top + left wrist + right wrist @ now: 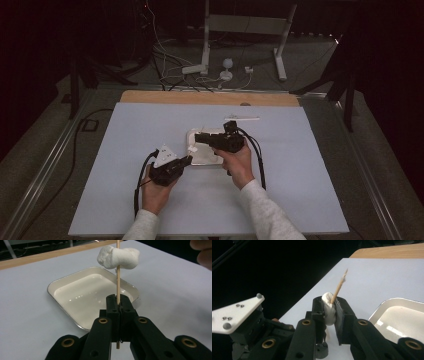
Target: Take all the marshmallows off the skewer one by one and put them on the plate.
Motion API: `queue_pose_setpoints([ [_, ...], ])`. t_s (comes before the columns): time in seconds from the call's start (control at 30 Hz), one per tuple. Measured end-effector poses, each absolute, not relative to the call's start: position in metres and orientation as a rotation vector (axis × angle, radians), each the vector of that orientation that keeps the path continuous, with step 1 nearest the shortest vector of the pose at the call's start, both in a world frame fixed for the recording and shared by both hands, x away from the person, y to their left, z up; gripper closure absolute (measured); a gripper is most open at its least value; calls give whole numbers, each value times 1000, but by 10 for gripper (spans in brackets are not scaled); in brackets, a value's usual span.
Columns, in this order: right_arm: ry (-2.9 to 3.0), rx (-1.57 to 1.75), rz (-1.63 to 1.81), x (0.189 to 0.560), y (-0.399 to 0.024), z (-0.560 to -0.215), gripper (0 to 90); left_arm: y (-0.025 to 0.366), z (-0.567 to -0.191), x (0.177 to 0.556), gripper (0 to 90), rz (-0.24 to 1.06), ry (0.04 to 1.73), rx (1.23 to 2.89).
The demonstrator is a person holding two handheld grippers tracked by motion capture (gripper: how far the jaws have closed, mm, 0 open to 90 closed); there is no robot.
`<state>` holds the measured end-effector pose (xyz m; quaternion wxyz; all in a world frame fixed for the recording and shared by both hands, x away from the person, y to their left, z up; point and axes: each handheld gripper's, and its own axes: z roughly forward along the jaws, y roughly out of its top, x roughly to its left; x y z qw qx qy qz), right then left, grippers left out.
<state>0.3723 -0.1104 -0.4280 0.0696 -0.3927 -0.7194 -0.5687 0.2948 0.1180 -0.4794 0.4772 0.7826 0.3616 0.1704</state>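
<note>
Left claw (pixel 117 301) clamps skewer (pixel 118 280); right claw (pixel 330 308) squeezes marshmallow (pixel 329 307).

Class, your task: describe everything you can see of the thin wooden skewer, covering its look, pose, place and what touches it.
The thin wooden skewer is a pale, round stick of light wood. It stands upright, clamped low down between the shut jaws of the left tool, with a short end poking out below. It passes through a soft white marshmallow, which the right tool squeezes. Its frayed tip juts out above. Behind it lies a shallow white tray.
</note>
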Motion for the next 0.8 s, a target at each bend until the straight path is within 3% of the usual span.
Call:
queue_pose_setpoints([
  [0.23,-2144,-1234,-1766,378,-127,-417,798,116,-480,294,900,412,857,1914],
  [0.8,-2135,-1262,-1838,379,-124,-410,804,121,-477,293,900,461,865,1920],
])
